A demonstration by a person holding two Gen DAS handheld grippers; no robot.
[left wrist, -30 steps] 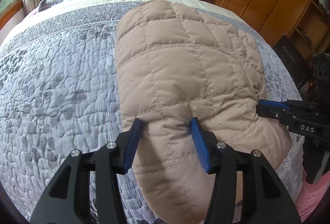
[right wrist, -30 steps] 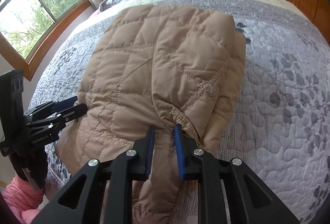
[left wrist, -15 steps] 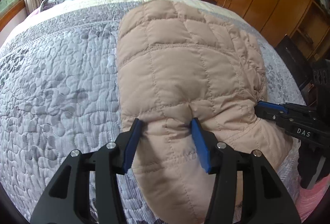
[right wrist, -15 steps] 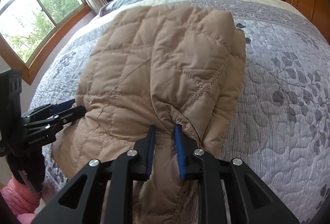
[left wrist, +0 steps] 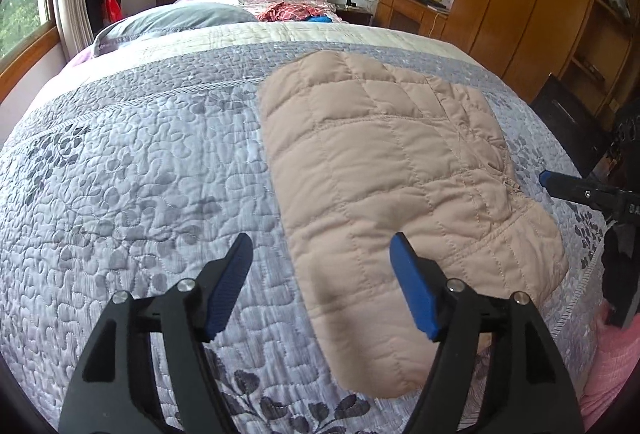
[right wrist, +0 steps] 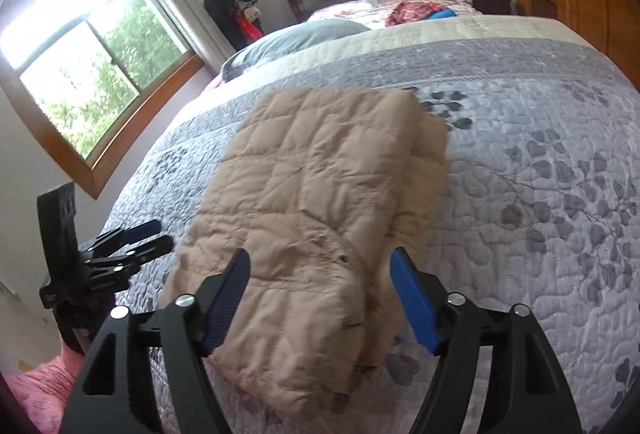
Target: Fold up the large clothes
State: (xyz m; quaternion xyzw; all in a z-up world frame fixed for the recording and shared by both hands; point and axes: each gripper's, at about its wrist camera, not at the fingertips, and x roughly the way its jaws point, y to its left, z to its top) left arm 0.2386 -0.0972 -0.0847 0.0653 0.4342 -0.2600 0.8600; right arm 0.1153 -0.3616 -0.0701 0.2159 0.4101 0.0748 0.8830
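The left hand-held gripper (left wrist: 320, 284) has just been opening and now stands with its blue pads wide apart above the near left edge of the folded jacket, nothing pinched between them. The right hand-held gripper (right wrist: 320, 288) has likewise just been opening; its pads straddle the near end of the bundle without pressing on it.

The tan quilted jacket (left wrist: 394, 170) lies folded into a long rectangle on the grey floral quilt of the bed (left wrist: 132, 170), its near end at the foot edge of the bed and its far end pointing toward the pillow (left wrist: 184, 19).

The jacket looks light and puffy, soft throughout, and probably springy: stacked layers will likely loft back up once let go. The shell seems smooth, so a shallow pinch could slip. The stitched seams and the thicker hem edge at the near corners look like the firmest places to grip, taking all layers together so the fold does not slide apart.
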